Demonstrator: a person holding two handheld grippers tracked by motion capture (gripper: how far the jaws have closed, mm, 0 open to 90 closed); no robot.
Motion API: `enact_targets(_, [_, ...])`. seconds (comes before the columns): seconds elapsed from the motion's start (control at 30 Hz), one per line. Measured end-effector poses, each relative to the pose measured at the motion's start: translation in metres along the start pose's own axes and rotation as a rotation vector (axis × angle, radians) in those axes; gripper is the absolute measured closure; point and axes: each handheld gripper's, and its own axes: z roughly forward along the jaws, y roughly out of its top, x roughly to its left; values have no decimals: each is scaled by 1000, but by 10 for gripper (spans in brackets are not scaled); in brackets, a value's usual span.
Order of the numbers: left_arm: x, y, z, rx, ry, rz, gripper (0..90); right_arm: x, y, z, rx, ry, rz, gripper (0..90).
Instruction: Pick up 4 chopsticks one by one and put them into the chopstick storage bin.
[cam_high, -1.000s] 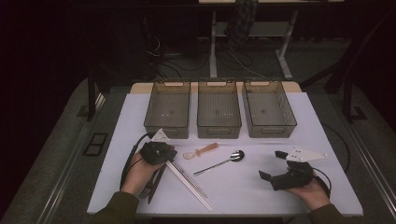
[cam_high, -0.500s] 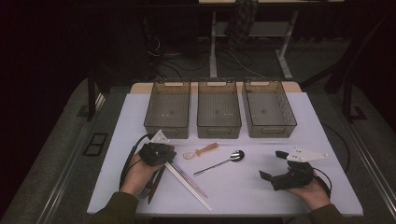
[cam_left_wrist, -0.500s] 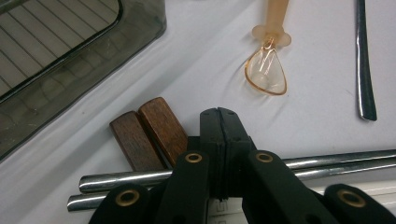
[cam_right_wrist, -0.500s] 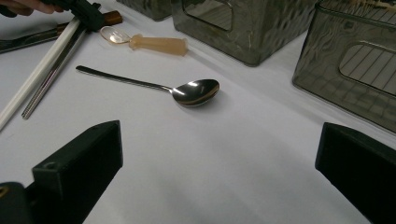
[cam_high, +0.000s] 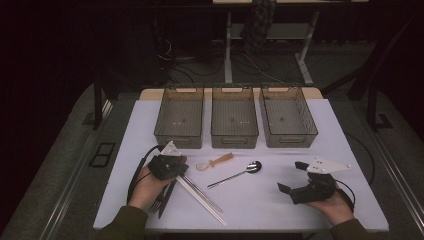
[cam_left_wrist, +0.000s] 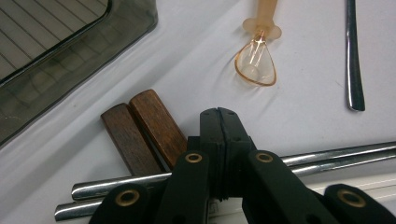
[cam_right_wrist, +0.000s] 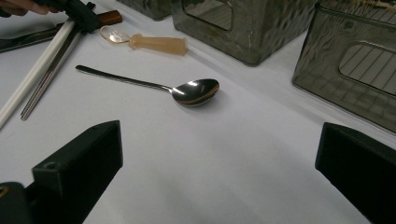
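So nothing had been sorted yet — all three smoked-plastic bins, with the middle bin as my landmark, looked bare inside, and every utensil was lying on the white table on the near side of it.

The left gripper sat down-left of the middle bin with its jaws pressed together, nothing pinched between them as far as the left gripper view showed. Its tips hovered right over the metal chopsticks, a shiny pair lying side by side. My guess is those were the first pick, but no grip had been made on them. A white pair ran alongside them, slanting toward the near edge.

Just beside the tips were two dark wooden handles, flat and squared off at the ends. I couldn't tell what they belonged to.

Straight in front of the middle bin lay a small amber spoon with a clear bowl, and just right of it a steel spoon, bowl end toward the right.

The right gripper rested well to the right of all that, jaws wide apart and holding nothing — pointed at the steel spoon.

Basically everything was left to do.
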Motion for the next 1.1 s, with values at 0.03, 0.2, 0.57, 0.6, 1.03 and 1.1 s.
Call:
enact_targets(0.03, [0, 0, 0, 1, -1, 1, 889, 0, 0, 0, 0, -1, -1, 4])
enact_targets(0.2, [-1, -1, -1, -2, -7, 1, 888, 0, 0, 0, 1, 0, 0, 4])
enact_targets(0.57, [-1, -3, -4, 2, -19, 0, 889, 0, 0, 0, 0, -2, 1, 4])
enact_targets(0.6, [-1, -4, -4, 2, -19, -1, 888, 0, 0, 0, 0, -2, 1, 4])
enact_targets(1.03, [-1, -6, -7, 6, -26, -9, 888, -1, 0, -1, 1, -3, 0, 4])
enact_targets(1.1, [-1, -7, -8, 4, -27, -8, 888, -1, 0, -1, 0, -3, 0, 4])
